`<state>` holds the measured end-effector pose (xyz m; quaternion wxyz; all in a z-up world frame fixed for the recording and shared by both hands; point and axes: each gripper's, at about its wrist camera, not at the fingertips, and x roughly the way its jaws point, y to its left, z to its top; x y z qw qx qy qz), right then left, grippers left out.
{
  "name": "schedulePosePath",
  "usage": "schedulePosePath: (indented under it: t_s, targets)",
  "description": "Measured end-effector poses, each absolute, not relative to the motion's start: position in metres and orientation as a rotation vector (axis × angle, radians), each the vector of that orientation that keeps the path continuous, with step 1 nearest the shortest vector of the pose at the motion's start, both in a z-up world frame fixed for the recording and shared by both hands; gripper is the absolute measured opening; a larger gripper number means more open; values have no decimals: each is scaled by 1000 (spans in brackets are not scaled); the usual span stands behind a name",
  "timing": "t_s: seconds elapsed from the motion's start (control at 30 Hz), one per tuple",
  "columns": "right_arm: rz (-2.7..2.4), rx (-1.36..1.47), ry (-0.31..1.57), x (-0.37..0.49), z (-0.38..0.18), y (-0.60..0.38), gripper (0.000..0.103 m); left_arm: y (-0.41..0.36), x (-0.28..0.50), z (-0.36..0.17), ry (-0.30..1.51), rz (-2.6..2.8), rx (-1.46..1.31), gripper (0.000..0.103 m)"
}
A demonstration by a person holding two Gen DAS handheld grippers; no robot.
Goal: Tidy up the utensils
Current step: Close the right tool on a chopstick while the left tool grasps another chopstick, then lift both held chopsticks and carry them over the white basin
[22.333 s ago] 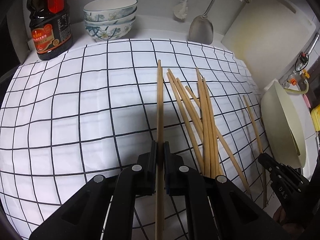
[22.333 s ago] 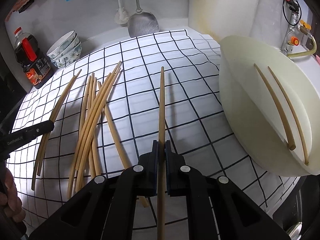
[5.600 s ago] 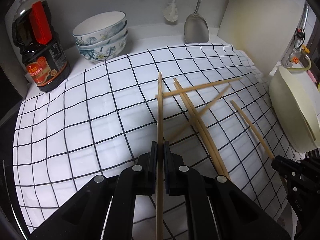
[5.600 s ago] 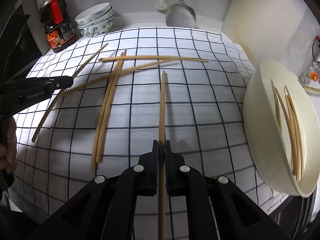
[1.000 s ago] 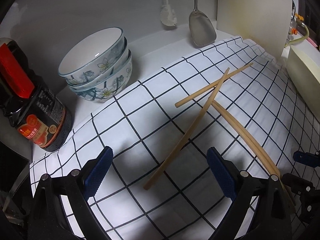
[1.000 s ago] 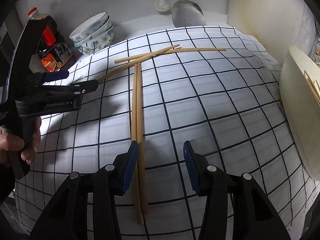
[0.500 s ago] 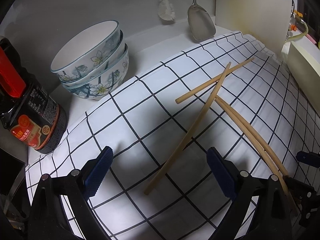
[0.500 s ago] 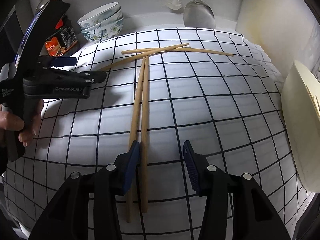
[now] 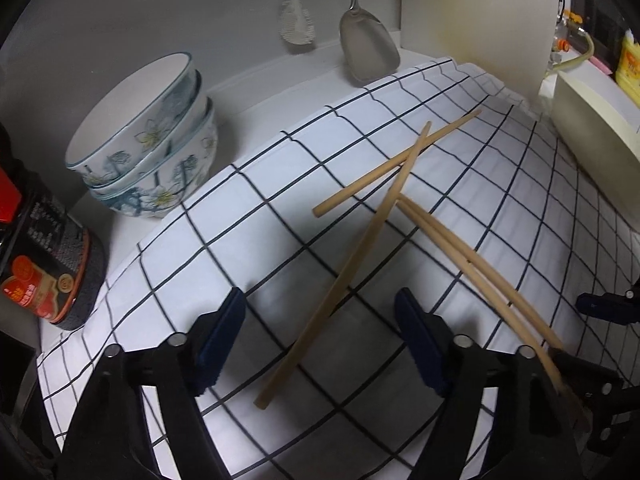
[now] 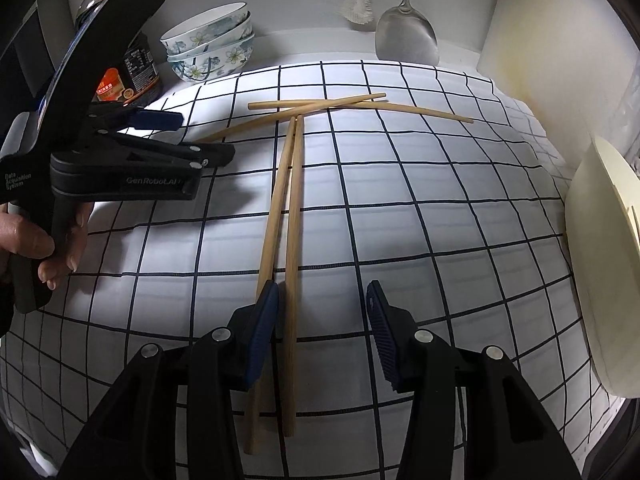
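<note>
Several wooden chopsticks lie on the white checked cloth [image 10: 440, 216]. My left gripper [image 9: 320, 328] is open, its jaws astride one slanted chopstick [image 9: 344, 276] that crosses another chopstick [image 9: 396, 164]. My right gripper [image 10: 322, 312] is open, low over the near ends of a side-by-side pair of chopsticks [image 10: 294, 216]; the left jaw touches or overlaps one of them. The pair also shows in the left wrist view [image 9: 472, 264]. The left gripper shows in the right wrist view [image 10: 160, 140] at the left. The cream container [image 10: 600, 264] stands at the right edge.
A stack of floral bowls [image 9: 148, 148] and a dark sauce bottle [image 9: 44, 264] stand at the back left. A metal spatula [image 9: 368, 44] and a brush [image 9: 296, 28] hang on the back wall. A cutting board [image 9: 476, 20] leans at the back right.
My left gripper has dropped lower and its jaws have narrowed around the slanted chopstick. My right gripper has moved forward over the pair of chopsticks.
</note>
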<state>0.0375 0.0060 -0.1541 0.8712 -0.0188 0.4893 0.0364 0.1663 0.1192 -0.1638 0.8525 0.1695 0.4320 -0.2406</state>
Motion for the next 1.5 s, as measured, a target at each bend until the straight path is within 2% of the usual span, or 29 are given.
schedulePosePath:
  t_s: [0.03,0.1,0.17,0.27,0.3,0.4,0.43,0.93,1.5]
  targets:
    - [78,-40,1023,38,-154,6,44,118,166,-164,911,-516,350,65]
    - [83,-44,1023,38,-154,7,43,116,164,-163,914,-549,338,47]
    - [89,-46,1022,39,-154,8,40,112,161,-162,914,-573,336,35]
    - [98,-54,1022,40,-153,10,29,105,157,-162,916,-608,338,14]
    - [100,-57,1022,40,-153,10,23,102,155,-162,916,-618,341,10]
    - [100,-71,1030,43,-152,11,7,99,153,-163,906,-618,359,7]
    - [99,-71,1032,44,-152,10,6,100,153,-163,907,-618,355,7]
    - [54,53,1012,34,-136,-20,6,100,127,-134,896,-665,304,7]
    - [-38,187,878,-19,-70,-100,6,54,75,-66,827,-722,302,7]
